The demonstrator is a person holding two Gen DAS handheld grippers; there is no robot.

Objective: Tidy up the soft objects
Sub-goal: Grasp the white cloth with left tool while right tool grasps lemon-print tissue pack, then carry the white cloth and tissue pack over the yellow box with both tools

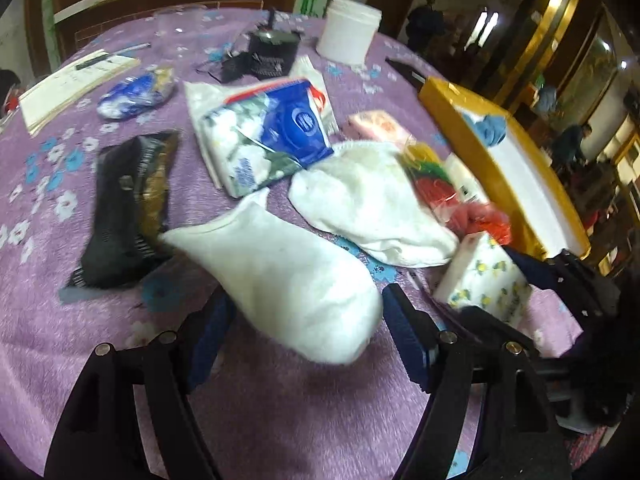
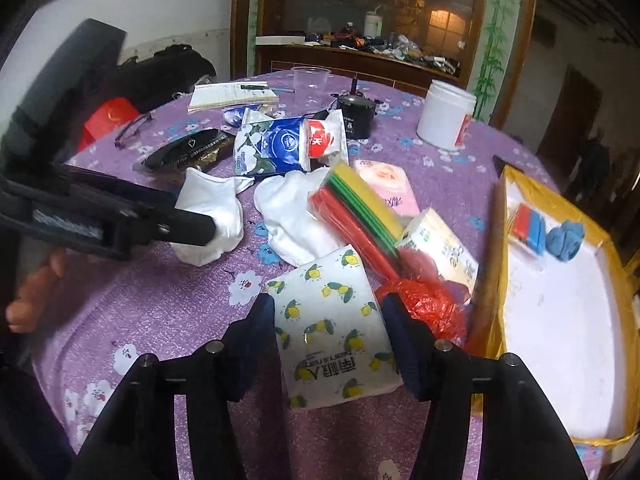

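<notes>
A white sock lies on the purple flowered tablecloth, its toe end between the jaws of my left gripper, which stand open on either side of it. A second white sock lies just beyond. In the right wrist view my right gripper is shut on a lemon-print tissue pack that rests flat on the cloth, a pad against each long side. The left gripper comes in from the left over the first sock.
A gold-rimmed box at the right holds a blue sock ball and coloured sponges. A red bag, a coloured sponge pack, pink tissues and a blue tissue pack crowd the middle. A white jar stands behind.
</notes>
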